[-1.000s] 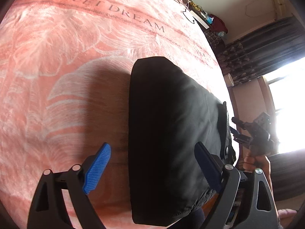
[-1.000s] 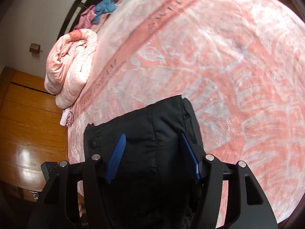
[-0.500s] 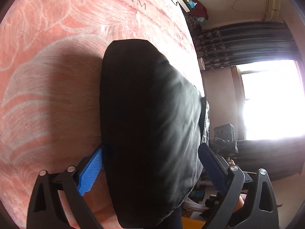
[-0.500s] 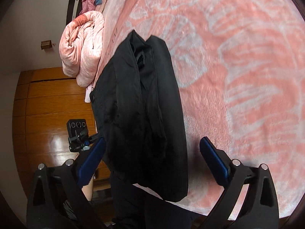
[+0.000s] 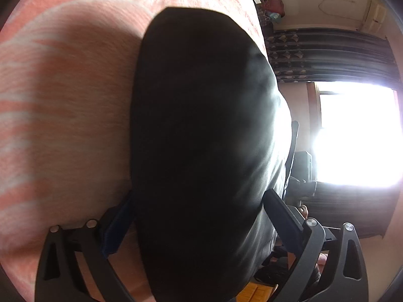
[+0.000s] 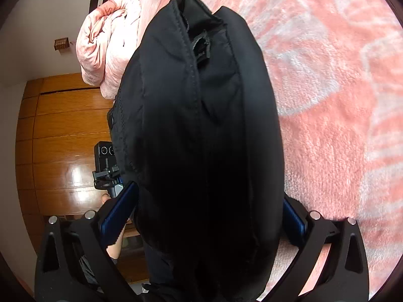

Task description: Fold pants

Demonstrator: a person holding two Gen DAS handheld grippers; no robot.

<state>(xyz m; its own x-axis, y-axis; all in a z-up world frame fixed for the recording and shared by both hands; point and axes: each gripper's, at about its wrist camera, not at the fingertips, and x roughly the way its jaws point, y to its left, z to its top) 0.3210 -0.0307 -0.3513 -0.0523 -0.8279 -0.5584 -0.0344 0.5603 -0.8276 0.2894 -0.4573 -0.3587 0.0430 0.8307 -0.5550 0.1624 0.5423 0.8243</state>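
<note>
Across the bed lies a pink blanket (image 6: 340,105) with pale leaf patterns, filling most of both wrist views. On it, at the near edge of the bed, sits a thick folded bundle of black pants (image 5: 201,138), hanging partly past that edge. A belt loop (image 6: 201,46) shows along its seamed side in the right view. A rolled pink quilt (image 6: 108,47) rests on the bed beyond the pants. The left gripper (image 5: 199,216) has its jaws wide apart, one on each side of the bundle. The right gripper (image 6: 204,216) likewise straddles it with jaws spread; whether its blue pads (image 6: 118,214) press the cloth cannot be told.
</note>
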